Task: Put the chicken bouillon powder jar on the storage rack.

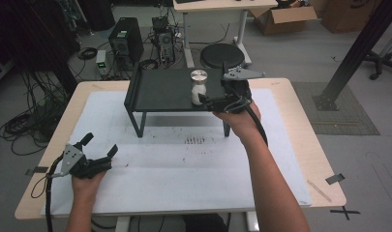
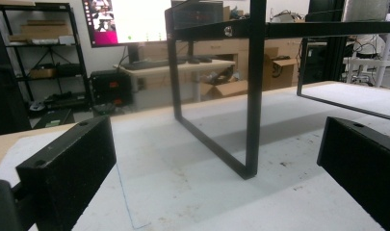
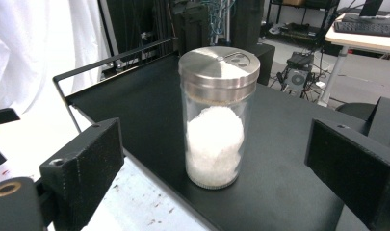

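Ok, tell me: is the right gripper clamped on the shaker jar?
No, the right gripper stands open, its pads clear of the shaker jar, which stands upright on the black shelf.

Glass shaker (image 3: 215, 139), brushed metal lid (image 3: 219, 67)

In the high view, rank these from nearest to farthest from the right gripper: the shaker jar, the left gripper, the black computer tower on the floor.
From the right gripper:
1. Shaker jar: right beside the jaws, upright on the black stand, near its front edge.
2. Black computer tower: on the floor beyond the table's far left.
3. Left gripper: near the table's front left corner.
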`<state>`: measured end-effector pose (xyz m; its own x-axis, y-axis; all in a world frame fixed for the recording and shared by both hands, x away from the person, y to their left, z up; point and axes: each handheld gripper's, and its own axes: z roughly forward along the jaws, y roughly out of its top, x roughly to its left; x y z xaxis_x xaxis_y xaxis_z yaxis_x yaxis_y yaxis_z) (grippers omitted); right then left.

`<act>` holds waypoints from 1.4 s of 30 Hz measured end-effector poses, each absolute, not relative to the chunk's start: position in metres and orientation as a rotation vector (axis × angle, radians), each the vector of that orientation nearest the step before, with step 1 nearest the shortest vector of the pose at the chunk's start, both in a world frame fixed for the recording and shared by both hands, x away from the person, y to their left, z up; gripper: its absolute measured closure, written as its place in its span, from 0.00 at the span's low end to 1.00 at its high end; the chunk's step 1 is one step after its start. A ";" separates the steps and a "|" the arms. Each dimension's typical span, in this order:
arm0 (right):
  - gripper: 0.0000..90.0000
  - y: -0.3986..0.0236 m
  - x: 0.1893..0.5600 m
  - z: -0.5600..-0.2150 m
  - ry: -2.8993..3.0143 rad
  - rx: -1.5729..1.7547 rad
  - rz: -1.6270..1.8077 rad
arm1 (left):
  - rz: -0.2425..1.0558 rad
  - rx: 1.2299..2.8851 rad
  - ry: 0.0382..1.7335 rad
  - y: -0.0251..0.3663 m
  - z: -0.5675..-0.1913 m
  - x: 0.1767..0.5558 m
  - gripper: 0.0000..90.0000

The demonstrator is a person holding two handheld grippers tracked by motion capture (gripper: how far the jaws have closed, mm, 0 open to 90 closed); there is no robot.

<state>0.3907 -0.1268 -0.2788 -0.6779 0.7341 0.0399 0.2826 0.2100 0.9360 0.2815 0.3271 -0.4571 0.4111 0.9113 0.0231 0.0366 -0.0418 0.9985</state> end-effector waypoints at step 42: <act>0.00 -0.181 0.316 -0.335 1.959 0.870 1.675 | 0.898 1.439 0.897 0.326 -0.457 0.281 0.00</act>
<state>0.3158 -0.1806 -0.3353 -0.7169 0.6922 0.0825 0.1890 0.0791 0.9788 0.2808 0.3264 -0.4572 0.4132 0.9101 0.0317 0.0302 -0.0485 0.9984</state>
